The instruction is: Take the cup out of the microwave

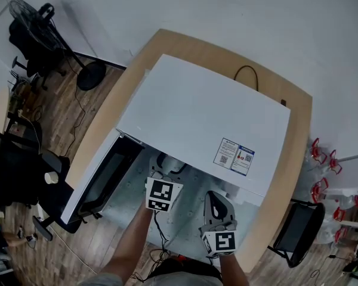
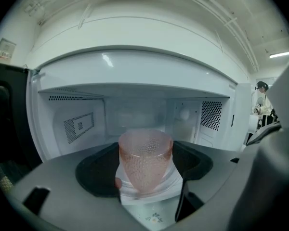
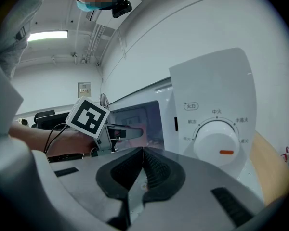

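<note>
The pink dimpled cup (image 2: 145,160) is observed upright inside the open microwave (image 1: 209,112), between the widely parted jaws of the left gripper (image 2: 149,186); no pad contact is seen. The right gripper (image 3: 142,153) is held closed and empty, near the dial (image 3: 216,146).

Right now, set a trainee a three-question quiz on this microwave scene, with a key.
1. True or false: the pink cup stands inside the microwave.
2. Pick one. The jaws of the left hand-held gripper are: A, shut on the cup; B, open with the cup between them; C, shut and empty.
3. In a few words: what does the right hand-held gripper hold?

Key: 1 true. 2 B. 3 Nothing; its jaws are shut together, in front of the control panel.
</note>
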